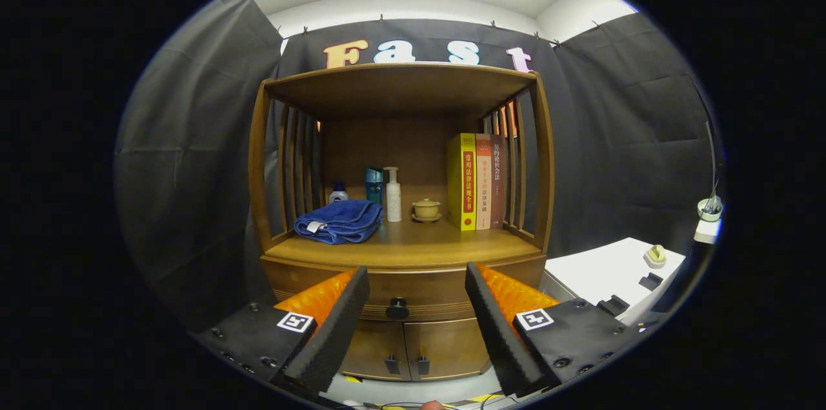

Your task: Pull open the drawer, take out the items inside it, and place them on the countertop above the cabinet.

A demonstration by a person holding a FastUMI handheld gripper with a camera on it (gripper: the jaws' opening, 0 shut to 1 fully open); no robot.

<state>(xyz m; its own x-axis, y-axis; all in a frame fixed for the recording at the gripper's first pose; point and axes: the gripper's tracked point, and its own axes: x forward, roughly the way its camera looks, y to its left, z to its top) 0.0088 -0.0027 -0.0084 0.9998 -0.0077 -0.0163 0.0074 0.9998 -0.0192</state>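
1. Gripper view is showing the gripper (410,307) standing spread wide, holding nothing.
2. Between its fingers the closed drawer (413,297) and its knob (397,309) are lying ahead, untouched.
3. Above, the table (413,243) is offering bare front edge between towel (339,221) and books (476,181).

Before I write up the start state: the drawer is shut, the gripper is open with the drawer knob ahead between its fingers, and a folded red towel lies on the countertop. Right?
One slip: in the gripper view the folded towel on the countertop is blue, not red. The rest holds: the drawer is shut, and the gripper is open with the knob ahead between its fingers.
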